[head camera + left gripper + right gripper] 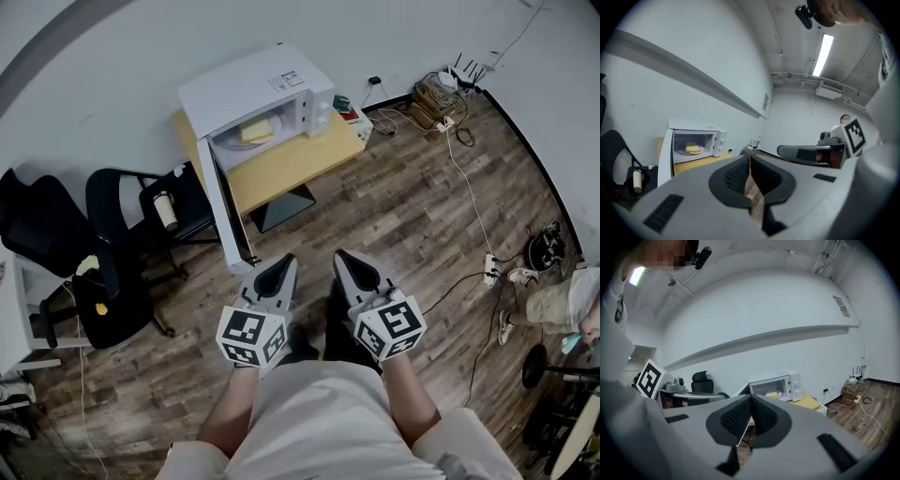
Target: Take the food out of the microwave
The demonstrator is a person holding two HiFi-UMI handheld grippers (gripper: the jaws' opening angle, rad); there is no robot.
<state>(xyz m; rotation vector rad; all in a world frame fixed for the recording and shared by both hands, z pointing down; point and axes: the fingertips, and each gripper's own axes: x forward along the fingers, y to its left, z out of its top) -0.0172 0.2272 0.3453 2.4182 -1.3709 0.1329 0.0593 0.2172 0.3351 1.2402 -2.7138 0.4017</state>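
Note:
A white microwave point(258, 89) stands on a small wooden table point(300, 159) against the wall, its door point(230, 211) swung wide open toward me. Inside lies yellow food point(257, 129) on a white plate. In the left gripper view the food point(693, 149) shows behind the open door point(665, 157); in the right gripper view the microwave point(776, 385) sits far ahead. My left gripper point(278, 269) and right gripper point(349, 264) are held side by side over the floor, well short of the table. Both are shut with nothing between the jaws.
Two black office chairs point(122, 234) stand left of the table, one carrying a bottle point(165, 210). Cables and a power strip point(487, 270) run across the wooden floor at the right. Router gear point(436, 94) sits in the far corner. A person's leg point(558, 305) shows at the right edge.

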